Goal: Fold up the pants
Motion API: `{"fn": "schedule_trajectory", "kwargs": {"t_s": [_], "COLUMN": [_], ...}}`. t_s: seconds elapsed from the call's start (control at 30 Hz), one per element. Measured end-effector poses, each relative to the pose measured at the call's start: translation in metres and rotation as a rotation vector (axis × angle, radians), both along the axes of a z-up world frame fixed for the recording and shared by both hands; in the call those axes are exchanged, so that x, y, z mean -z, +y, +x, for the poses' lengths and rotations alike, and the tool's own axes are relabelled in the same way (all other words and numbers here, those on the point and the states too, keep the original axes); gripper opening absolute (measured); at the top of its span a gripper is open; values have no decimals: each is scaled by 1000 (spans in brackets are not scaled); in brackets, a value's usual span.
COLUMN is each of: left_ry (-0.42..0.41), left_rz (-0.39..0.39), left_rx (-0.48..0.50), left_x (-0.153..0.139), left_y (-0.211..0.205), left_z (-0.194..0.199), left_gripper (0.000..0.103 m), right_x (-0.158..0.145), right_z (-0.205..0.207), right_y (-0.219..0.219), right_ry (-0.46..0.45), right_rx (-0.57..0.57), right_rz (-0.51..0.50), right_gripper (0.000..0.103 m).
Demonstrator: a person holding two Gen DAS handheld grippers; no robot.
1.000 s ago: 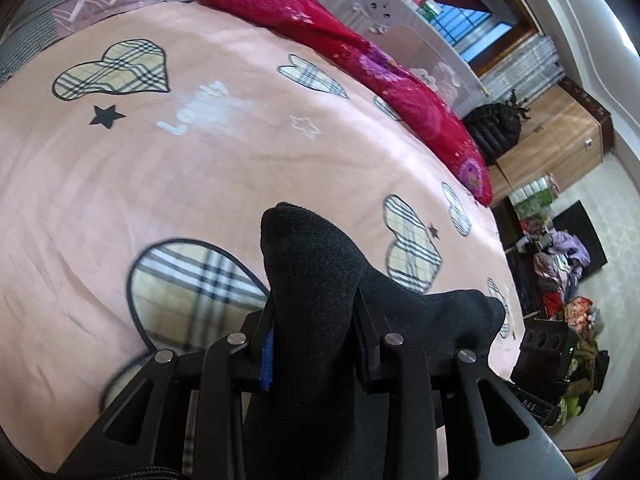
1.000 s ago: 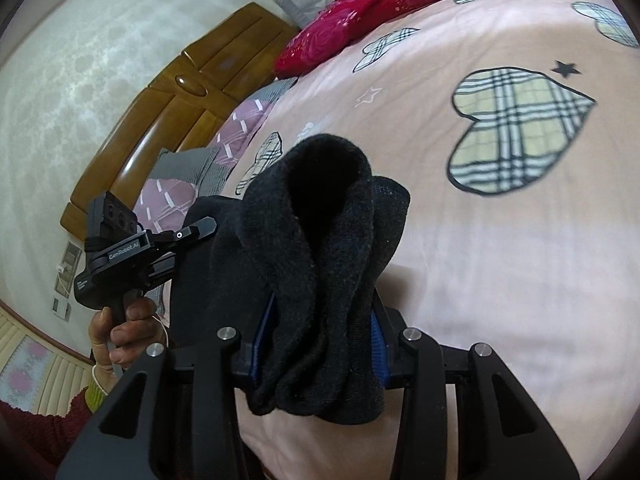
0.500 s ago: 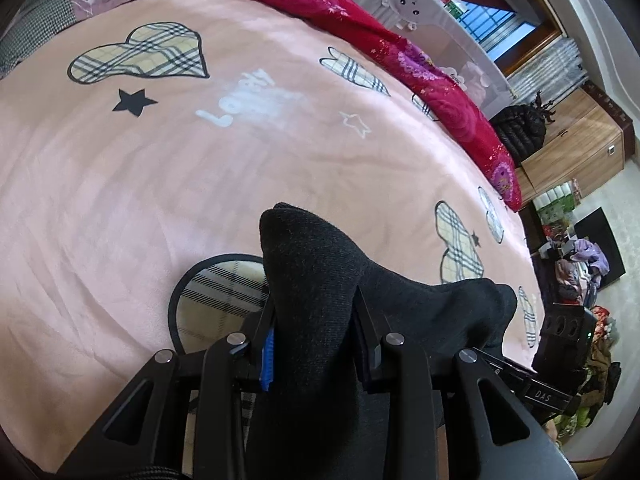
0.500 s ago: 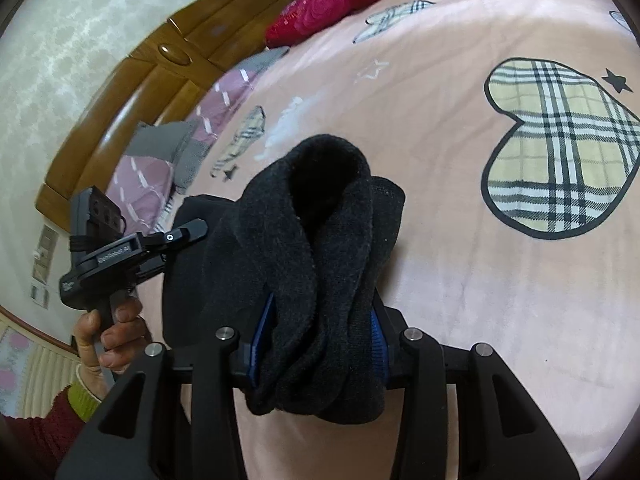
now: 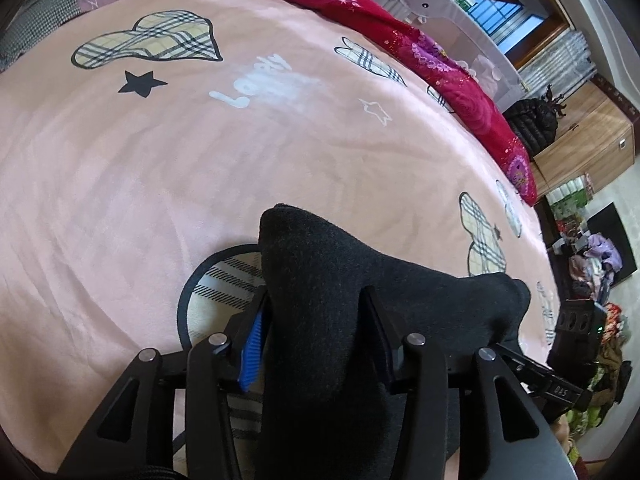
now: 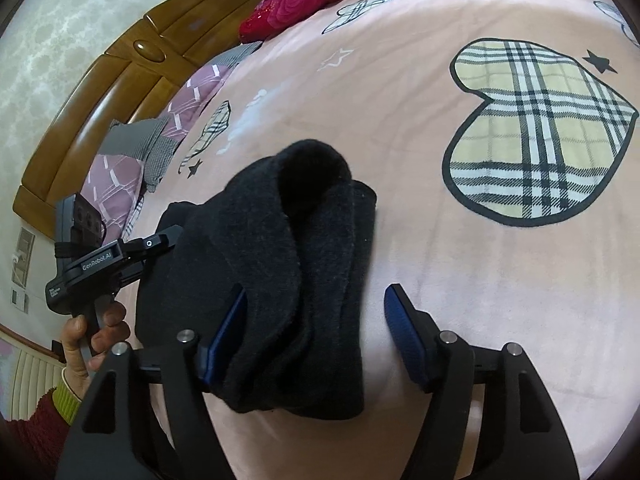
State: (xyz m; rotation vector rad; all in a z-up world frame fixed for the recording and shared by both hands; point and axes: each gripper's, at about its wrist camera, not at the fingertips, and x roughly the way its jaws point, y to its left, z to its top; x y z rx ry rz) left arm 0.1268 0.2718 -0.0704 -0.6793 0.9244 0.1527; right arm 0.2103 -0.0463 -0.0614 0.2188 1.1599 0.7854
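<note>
The black pants (image 5: 340, 312) lie bunched on the pink bed cover (image 5: 160, 160). My left gripper (image 5: 316, 312) is shut on one thick fold of them, which sticks up between the jaws. In the right wrist view my right gripper (image 6: 316, 308) is open; the pants (image 6: 288, 272) rest between its jaws against the left blue pad, with a gap to the right pad. The left gripper (image 6: 160, 240) shows at the left there, held by a hand, at the pants' far edge.
The pink cover carries plaid hearts (image 6: 536, 132) and black stars. A red floral quilt (image 5: 420, 48) lies along the far edge, pillows (image 6: 132, 160) by the wooden headboard (image 6: 120, 72). A wardrobe (image 5: 588, 136) and clothes piles (image 5: 596, 256) stand beyond the bed.
My right gripper has opened and let go of the pants fold. Both grippers have come lower toward the bed cover. The left gripper stays shut on the pants.
</note>
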Motion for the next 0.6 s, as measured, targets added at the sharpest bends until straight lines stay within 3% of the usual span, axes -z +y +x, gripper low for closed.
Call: {"fn": "schedule_trajectory", "kwargs": {"t_s": [0.6], "left_ry": [31], "left_rz": [145], "left_rx": [-18], "left_x": [-19], "left_y": [-15], "left_z": [-17], "left_gripper": [61], "right_x": [-13], "right_z": [-9], "right_y": [-8], "right_ry": [-48], "right_rx": [37], "right_rz": [-25], "right_gripper": [73]}}
